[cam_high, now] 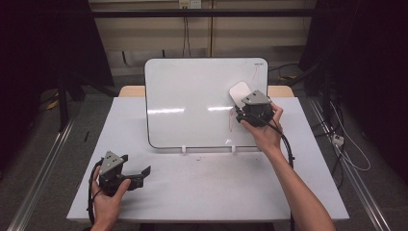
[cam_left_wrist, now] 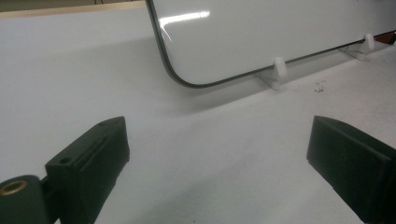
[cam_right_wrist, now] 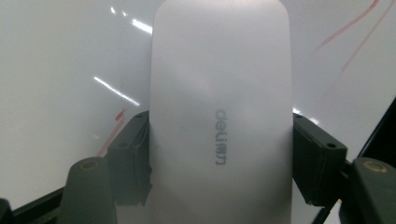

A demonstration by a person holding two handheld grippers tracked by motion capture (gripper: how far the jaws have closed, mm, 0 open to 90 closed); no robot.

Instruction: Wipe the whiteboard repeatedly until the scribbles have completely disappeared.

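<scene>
White plastic, rounded and oblong, the eraser (cam_right_wrist: 222,116) sits clamped between the two black jaws of the right gripper (cam_high: 246,107), which press on its long sides; grey lettering runs along its back. Seen from the high view, the eraser (cam_high: 239,91) lies flat against the whiteboard (cam_high: 192,101), on the board's right half and above its middle height, with the person's right hand (cam_high: 264,126) wrapped around the gripper body just below it. Faint red marker strokes (cam_right_wrist: 348,35) cross the board's surface beside the eraser, toward the board's upper right corner, and another short red smear (cam_right_wrist: 112,133) shows beside the eraser's other long side.

The whiteboard leans upright near the far edge of the table (cam_high: 202,187), its bottom edge resting in two small white clips (cam_left_wrist: 279,67).

In front of the whiteboard's lower left corner, well apart from it, the left gripper (cam_high: 136,173) rests low over the table in the person's left hand (cam_high: 108,192). Its jaws stand wide apart with nothing between them, just bare tabletop, and they point toward the board's rounded lower corner (cam_left_wrist: 180,77).
</scene>
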